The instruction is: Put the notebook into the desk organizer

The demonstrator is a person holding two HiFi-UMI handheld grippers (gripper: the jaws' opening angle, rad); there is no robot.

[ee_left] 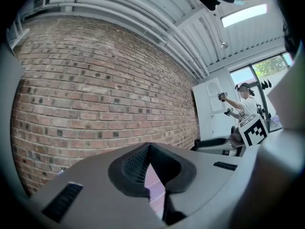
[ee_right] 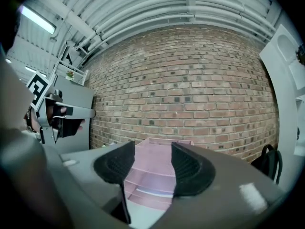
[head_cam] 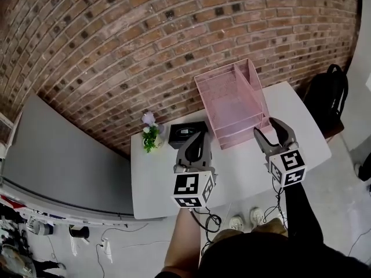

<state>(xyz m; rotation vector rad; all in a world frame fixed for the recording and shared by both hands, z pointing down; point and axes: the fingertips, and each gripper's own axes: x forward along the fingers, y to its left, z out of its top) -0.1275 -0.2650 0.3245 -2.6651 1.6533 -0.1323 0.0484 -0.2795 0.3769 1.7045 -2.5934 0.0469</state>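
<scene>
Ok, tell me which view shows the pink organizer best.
The head view: the whole pink organizer shows from above, dividers and all. The right gripper view shows only its front tiers, seen from low down. The left gripper view shows no more than a pink sliver of it.

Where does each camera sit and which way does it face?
Head view: on the head, looking down at table and pink organizer; left gripper and right gripper show.
Left gripper view: on left gripper, facing brick wall; closed jaws show.
Right gripper view: on right gripper, facing organizer; open jaws show.
Shared: head and right gripper views both show the organizer.
</scene>
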